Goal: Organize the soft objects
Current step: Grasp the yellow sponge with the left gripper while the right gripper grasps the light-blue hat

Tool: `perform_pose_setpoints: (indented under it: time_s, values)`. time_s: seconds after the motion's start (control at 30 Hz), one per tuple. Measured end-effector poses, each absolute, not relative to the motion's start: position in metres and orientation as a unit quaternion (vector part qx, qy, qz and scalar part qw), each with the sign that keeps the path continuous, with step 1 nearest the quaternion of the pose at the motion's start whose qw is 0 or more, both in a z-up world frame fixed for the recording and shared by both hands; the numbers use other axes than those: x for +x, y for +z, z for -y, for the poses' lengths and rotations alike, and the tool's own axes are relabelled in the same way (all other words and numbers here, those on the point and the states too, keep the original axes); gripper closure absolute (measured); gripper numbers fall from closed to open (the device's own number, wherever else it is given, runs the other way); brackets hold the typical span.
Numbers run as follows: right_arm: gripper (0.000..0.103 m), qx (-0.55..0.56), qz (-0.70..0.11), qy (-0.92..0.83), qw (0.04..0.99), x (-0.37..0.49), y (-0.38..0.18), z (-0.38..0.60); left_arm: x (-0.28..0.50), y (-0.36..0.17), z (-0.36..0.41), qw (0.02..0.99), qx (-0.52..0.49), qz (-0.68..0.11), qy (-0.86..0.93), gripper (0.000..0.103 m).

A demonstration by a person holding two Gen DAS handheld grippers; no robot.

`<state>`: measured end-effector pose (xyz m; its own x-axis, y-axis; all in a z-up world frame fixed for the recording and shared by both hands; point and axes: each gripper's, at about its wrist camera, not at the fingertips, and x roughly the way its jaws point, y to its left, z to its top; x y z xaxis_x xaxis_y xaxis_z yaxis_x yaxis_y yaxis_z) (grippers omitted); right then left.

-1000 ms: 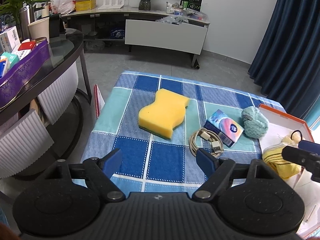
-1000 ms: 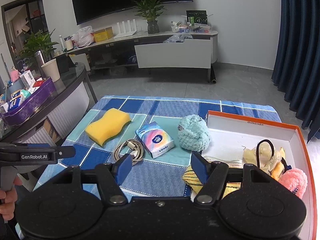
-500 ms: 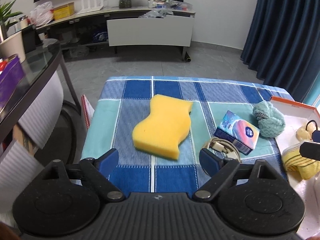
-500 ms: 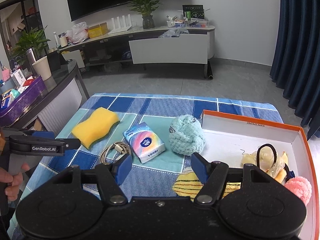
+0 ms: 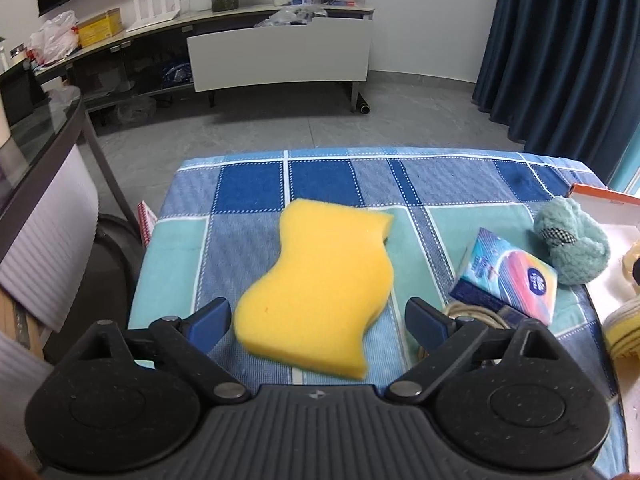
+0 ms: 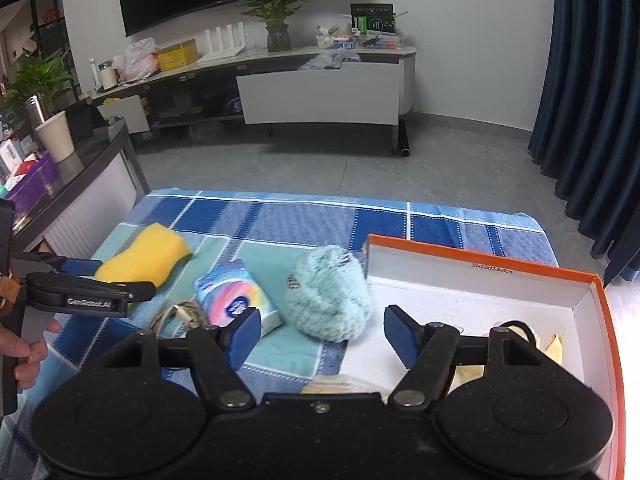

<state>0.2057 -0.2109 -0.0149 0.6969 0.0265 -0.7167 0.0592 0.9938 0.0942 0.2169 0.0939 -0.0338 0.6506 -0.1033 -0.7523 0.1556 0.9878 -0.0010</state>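
On checked cloth (image 5: 248, 184), wavy yellow sponge (image 5: 324, 288) lies between widening left gripper (image 5: 318, 322) jaws.

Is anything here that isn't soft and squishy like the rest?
Yes. A coiled cable lies on the checked cloth beside the tissue pack, between the yellow sponge and the fluffy teal thing. It is the one item that looks hard, not soft.

Sponge (image 5: 320, 284) lies left of tissue pack (image 5: 508, 276), plush ball (image 5: 572, 248) beside box (image 6: 480, 276).
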Motion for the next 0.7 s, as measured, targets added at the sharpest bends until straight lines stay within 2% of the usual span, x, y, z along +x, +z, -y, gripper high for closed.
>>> perform_pose_setpoints:
  time_s: [0.47, 0.53, 0.6, 0.63, 0.7]
  values:
    - [0.018, 0.057, -0.440, -0.004, 0.896, 0.269, -0.051, 0.212, 0.235, -0.048, -0.096, 0.912, 0.037, -0.401, -0.075, 0.006]
    - [0.018, 0.058, -0.450, -0.009, 0.891, 0.276, -0.058, 0.211, 0.234, -0.047, -0.095, 0.915, 0.036, -0.394, -0.077, 0.012]
    - [0.021, 0.062, -0.456, -0.008, 0.888, 0.280, -0.065, 0.211, 0.231, -0.045, -0.093, 0.918, 0.041, -0.386, -0.081, 0.028]
    - [0.028, 0.069, -0.456, -0.008, 0.887, 0.279, -0.068, 0.212, 0.231, -0.044, -0.092, 0.918, 0.041, -0.385, -0.083, 0.030]
    - [0.033, 0.074, -0.446, -0.008, 0.892, 0.276, -0.066, 0.213, 0.229, -0.041, -0.094, 0.919, 0.028, -0.384, -0.082, 0.033]
